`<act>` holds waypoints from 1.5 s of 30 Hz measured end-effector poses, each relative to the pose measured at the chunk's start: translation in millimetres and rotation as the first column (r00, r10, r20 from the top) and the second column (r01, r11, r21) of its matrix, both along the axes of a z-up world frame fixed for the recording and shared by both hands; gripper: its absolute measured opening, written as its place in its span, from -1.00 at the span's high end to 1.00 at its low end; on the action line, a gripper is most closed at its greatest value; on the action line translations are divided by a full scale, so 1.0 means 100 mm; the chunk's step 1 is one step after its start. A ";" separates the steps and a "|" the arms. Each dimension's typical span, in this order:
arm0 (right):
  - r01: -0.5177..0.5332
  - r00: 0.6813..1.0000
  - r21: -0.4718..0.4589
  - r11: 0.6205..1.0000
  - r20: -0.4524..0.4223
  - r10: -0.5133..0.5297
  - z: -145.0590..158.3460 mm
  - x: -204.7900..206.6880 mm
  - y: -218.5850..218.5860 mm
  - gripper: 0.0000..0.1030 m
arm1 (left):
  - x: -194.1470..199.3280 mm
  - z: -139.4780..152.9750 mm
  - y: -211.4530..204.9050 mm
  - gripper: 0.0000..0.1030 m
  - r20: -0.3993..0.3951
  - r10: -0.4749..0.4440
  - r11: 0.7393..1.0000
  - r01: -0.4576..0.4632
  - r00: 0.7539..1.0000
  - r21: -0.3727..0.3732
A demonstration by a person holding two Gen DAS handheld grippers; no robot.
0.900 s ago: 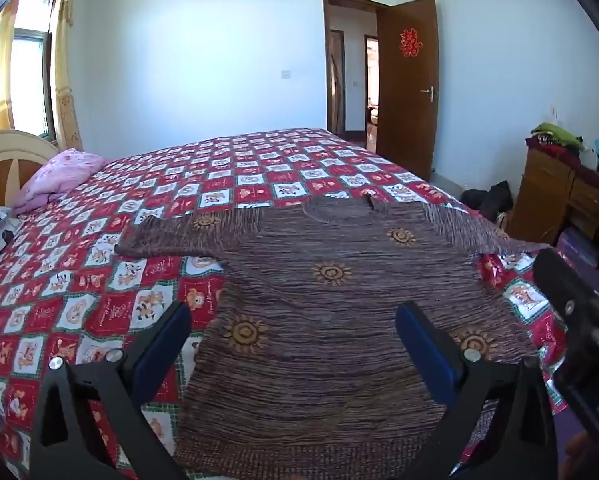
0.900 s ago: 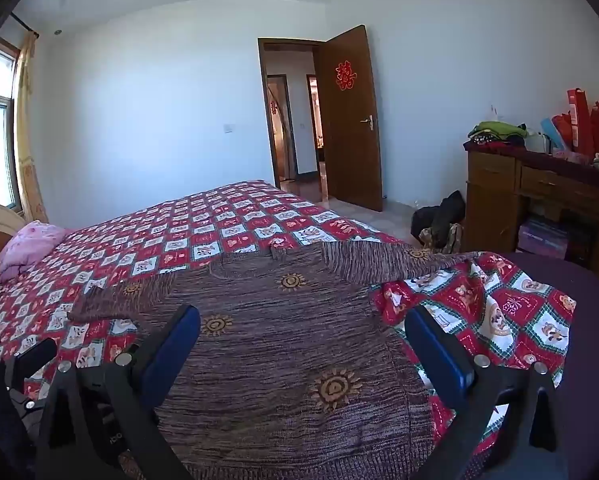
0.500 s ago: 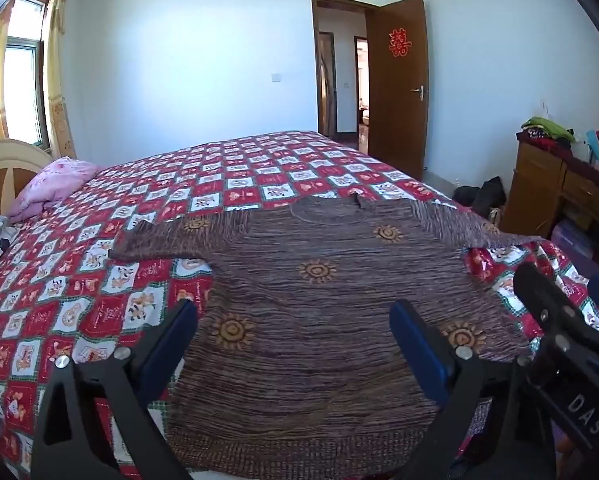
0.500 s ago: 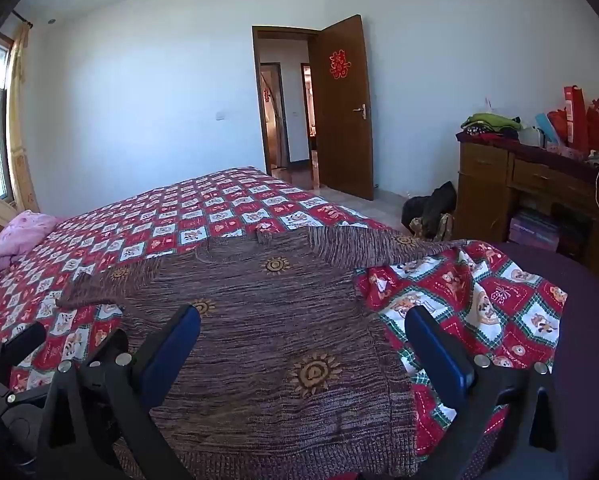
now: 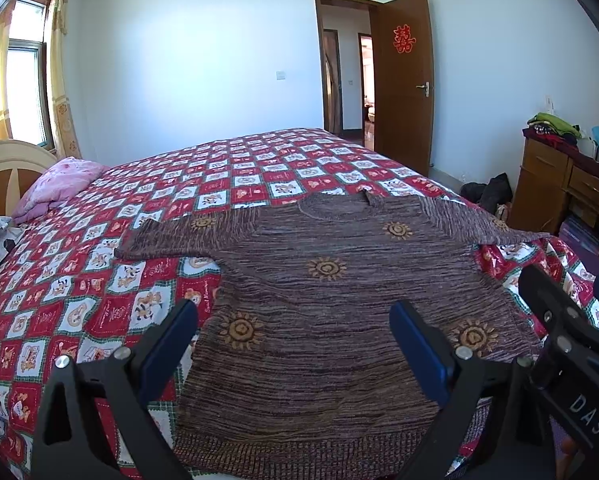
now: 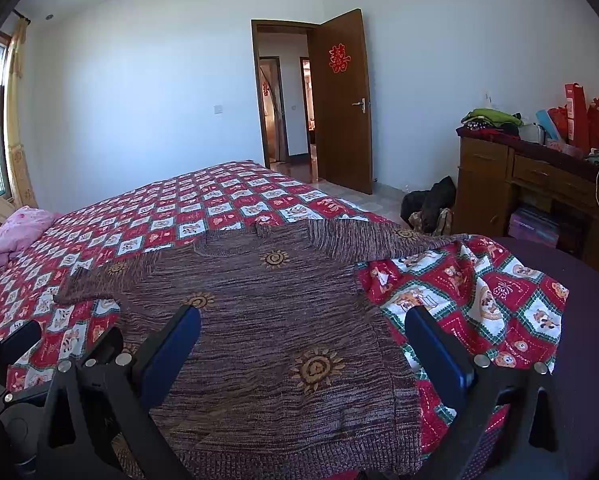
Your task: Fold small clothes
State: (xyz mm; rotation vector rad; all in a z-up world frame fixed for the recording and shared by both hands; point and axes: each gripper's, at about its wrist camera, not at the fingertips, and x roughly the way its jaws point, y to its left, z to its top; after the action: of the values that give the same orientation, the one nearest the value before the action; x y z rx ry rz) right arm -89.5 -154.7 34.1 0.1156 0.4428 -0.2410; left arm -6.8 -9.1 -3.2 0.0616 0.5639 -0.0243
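A brown knitted sweater (image 5: pixel 331 280) with orange sun motifs lies flat on the bed, hem toward me, both sleeves spread out. It also shows in the right wrist view (image 6: pixel 267 320). My left gripper (image 5: pixel 295 344) is open and empty, hovering above the hem's left half. My right gripper (image 6: pixel 303 352) is open and empty above the hem's right half. The right gripper's body shows at the right edge of the left wrist view (image 5: pixel 571 360). The right sleeve (image 6: pixel 379 240) reaches the bed's edge.
The bed has a red checked quilt (image 5: pixel 79 288). A pink pillow (image 5: pixel 55 184) lies by the headboard at the left. A wooden dresser (image 6: pixel 539 188) with clothes and bags stands at the right. Dark bags (image 6: pixel 427 204) sit on the floor near an open door (image 6: pixel 343 100).
Both grippers have drawn back and risen slightly, so the sweater sits a little lower and farther in view. Both stay open. The sweater has not moved.
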 end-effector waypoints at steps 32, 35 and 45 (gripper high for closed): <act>0.029 0.999 -0.021 0.999 -0.035 -0.030 -0.06 0.05 0.02 -0.99 | 0.03 -0.09 0.05 -0.91 -0.015 0.012 1.000 -0.012 1.000 0.001; 0.029 0.999 -0.018 0.999 -0.038 -0.030 -0.07 0.06 0.01 -0.99 | 0.03 -0.09 0.05 -0.91 -0.018 0.015 1.000 -0.015 1.000 0.001; 0.027 0.999 -0.016 1.000 -0.041 -0.028 -0.07 0.07 0.02 -0.99 | 0.04 -0.10 0.06 -0.91 -0.017 0.019 1.000 -0.019 1.000 0.000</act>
State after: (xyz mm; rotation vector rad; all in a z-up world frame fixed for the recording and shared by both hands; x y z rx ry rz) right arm -82.9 -152.5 26.9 0.1022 0.4803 -0.2740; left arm -3.3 -2.9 -12.8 0.0563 0.5816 -0.0066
